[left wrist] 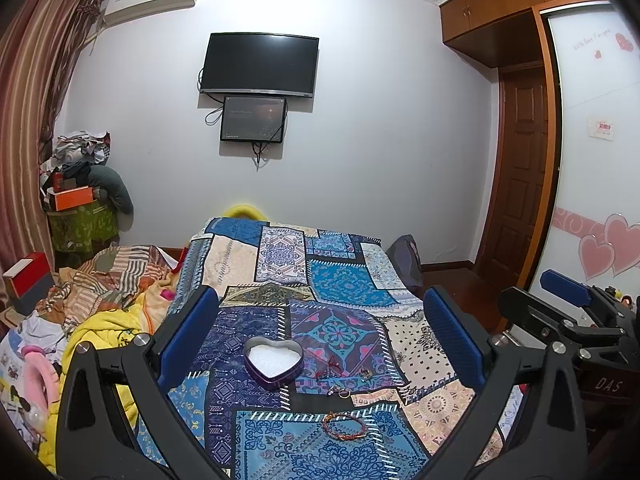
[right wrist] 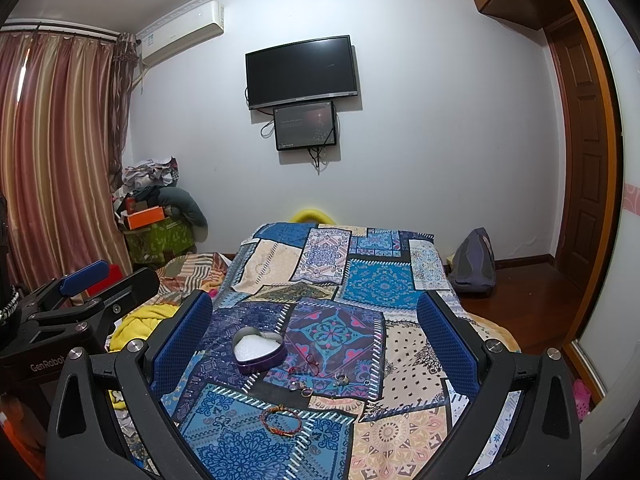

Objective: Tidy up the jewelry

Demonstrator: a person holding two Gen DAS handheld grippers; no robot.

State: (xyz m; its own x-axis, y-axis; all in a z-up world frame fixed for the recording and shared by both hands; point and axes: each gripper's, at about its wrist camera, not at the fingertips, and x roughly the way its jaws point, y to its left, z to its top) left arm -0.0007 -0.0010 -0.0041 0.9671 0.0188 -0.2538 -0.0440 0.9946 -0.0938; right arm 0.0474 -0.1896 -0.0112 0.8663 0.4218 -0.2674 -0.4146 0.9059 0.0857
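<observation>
A lived-in home bedroom: a bed (left wrist: pixel 280 264) under a blue patchwork bedspread (right wrist: pixel 360 280), striped curtains (right wrist: pixel 52 152), a wall-mounted television (left wrist: pixel 259 65), an air conditioner (left wrist: pixel 152 0) near the ceiling, a wooden wardrobe (left wrist: pixel 512 12), and piled clothes (left wrist: pixel 76 160) in the corner.

Heart-shaped tin (left wrist: pixel 273 361) on the bedspread (left wrist: pixel 344 280), rings (left wrist: pixel 340 391) right of it, bracelet (left wrist: pixel 344 426) nearer.

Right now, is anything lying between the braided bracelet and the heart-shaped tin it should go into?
Nothing blocks it. The bracelet lies on the patchwork bedspread nearer the camera; the open heart-shaped tin sits beyond it. A few small rings lie to the right of that line. Both tongs, left and right, are open and hold nothing.
</observation>
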